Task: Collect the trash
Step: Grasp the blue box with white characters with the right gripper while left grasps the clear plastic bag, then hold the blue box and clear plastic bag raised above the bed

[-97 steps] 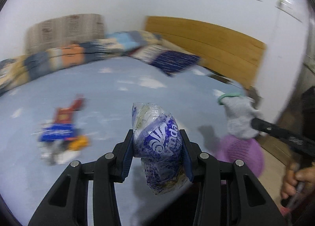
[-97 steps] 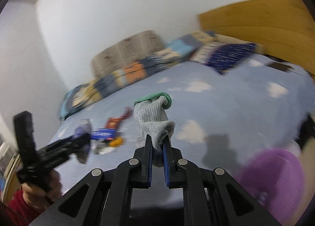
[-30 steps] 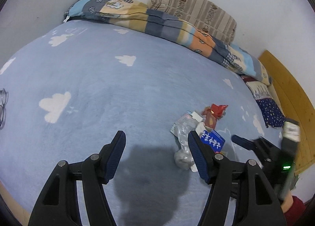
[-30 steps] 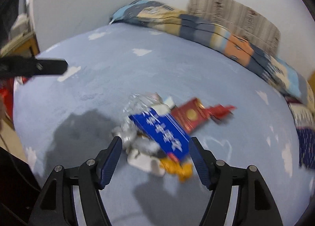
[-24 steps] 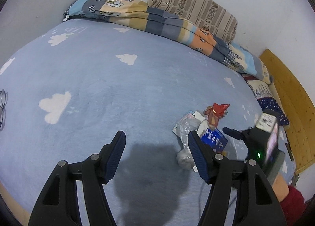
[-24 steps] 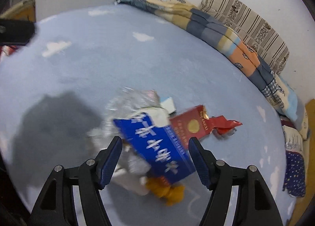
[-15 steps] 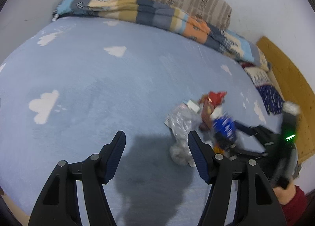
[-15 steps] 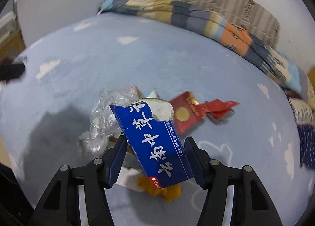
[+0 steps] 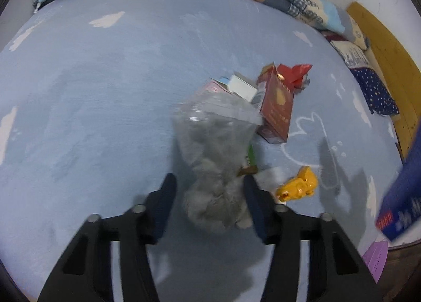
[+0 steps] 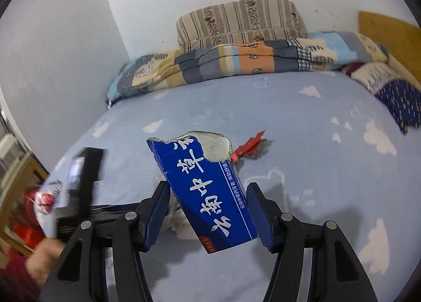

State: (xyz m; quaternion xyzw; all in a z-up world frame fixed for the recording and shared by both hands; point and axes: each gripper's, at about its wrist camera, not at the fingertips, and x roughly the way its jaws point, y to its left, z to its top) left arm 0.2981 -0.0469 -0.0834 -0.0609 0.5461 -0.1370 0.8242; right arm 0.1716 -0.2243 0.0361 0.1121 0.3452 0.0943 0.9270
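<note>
My right gripper [image 10: 208,210] is shut on a torn blue carton [image 10: 208,189] with white Chinese letters and holds it above the bed; the carton also shows at the right edge of the left wrist view [image 9: 402,196]. My left gripper [image 9: 209,196] is open, its jaws on either side of a crumpled clear plastic bag [image 9: 215,149] lying on the blue sheet. Beside the bag lie a red carton [image 9: 276,110], a small white box [image 9: 242,87], a red wrapper [image 9: 296,73] and a yellow wrapper [image 9: 297,187].
The bed has a blue sheet with white clouds [image 9: 92,91]. A folded patchwork quilt [image 10: 236,65] and a striped pillow [image 10: 239,22] lie along the wall. A wooden headboard [image 9: 386,60] is at the right. A purple bin [image 9: 376,260] shows past the bed edge.
My right gripper has closed on the blue carton and lifted it off the pile. My left gripper has moved down and forward, bringing its jaws around the plastic bag.
</note>
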